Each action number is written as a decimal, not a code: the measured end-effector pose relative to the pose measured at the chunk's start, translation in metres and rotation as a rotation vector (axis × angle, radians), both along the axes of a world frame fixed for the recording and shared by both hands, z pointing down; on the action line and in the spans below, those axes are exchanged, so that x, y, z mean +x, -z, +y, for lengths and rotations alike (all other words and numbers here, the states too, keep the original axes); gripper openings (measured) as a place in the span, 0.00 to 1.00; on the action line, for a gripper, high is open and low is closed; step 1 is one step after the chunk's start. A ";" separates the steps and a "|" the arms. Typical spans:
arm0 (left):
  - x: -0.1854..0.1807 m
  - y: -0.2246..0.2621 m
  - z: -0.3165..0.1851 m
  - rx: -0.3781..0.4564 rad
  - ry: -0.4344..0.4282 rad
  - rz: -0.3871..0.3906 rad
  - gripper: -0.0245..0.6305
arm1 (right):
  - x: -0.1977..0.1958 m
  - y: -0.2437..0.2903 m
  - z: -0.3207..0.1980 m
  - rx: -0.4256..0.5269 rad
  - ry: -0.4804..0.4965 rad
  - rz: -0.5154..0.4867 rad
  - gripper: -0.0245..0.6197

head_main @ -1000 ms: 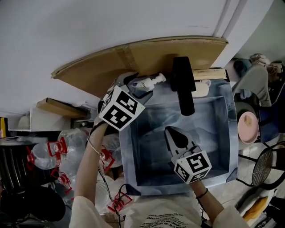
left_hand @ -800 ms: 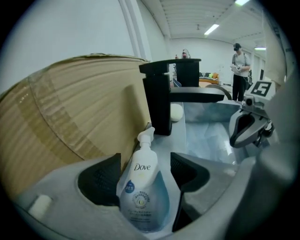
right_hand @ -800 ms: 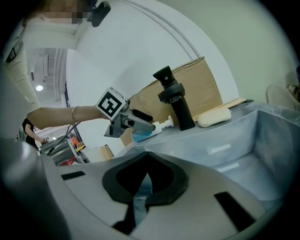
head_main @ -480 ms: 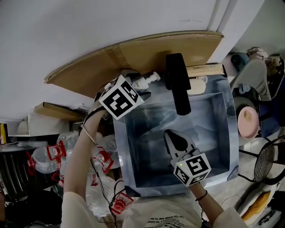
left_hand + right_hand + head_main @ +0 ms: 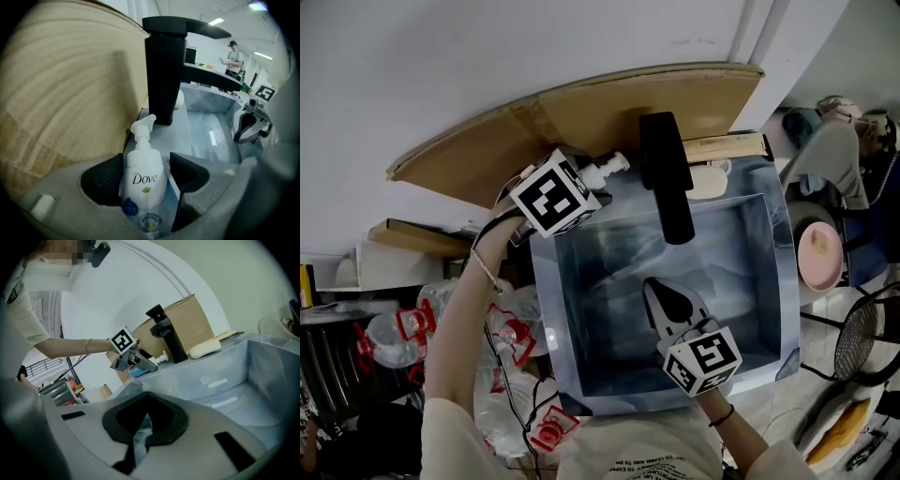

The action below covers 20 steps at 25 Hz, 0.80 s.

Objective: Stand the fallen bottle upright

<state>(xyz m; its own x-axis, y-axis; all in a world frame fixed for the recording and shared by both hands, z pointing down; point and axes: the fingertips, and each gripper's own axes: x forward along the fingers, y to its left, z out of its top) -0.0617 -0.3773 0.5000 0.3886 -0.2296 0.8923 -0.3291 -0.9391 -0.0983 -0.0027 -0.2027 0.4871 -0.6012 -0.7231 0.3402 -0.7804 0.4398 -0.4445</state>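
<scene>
Left gripper view shows the left gripper (image 5: 147,160) with its claw spread wide around the white pump bottle (image 5: 143,180). The bottle lies on its side between the two dark pads. The left pad sits just beside the body, a gap shows at the right pad, and nothing looks clamped. The bottle rests on the pale ledge (image 5: 169,133) of the sink, its pump head (image 5: 142,127) pointing away toward the foot of the black faucet (image 5: 163,70), which stands just beyond it. A sheet of cardboard (image 5: 61,93) leans up on the left. Farther out, over the sink basin (image 5: 731,281), the right gripper (image 5: 652,285) hangs with its claw pressed together and nothing in it, well apart from the bottle. As for progress, the reach looks finished: the left claw is down over the bottle and lined up along its length. None of the real work is done yet, since the bottle is not gripped, not lifted and not upright. What seems to remain is closing the pads on the body, tipping it up so the pump points at the ceiling, setting its base flat on the ledge clear of the faucet, and letting go without knocking it over.
</scene>
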 end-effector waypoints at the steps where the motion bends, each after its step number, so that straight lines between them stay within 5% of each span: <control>1: 0.000 0.000 0.000 -0.005 0.002 0.003 0.52 | 0.001 0.000 0.000 0.000 -0.003 0.000 0.04; 10: 0.000 -0.001 -0.001 -0.012 0.014 -0.007 0.45 | 0.000 0.000 0.001 0.001 0.004 -0.001 0.04; 20: 0.001 0.008 0.000 0.078 0.022 -0.018 0.44 | 0.005 0.004 0.001 0.014 0.003 0.004 0.04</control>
<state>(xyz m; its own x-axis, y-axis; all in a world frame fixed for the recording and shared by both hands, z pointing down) -0.0607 -0.3776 0.4924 0.3669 -0.3068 0.8782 -0.3473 -0.9210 -0.1767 0.0027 -0.2013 0.4829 -0.6021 -0.7258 0.3329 -0.7809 0.4484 -0.4349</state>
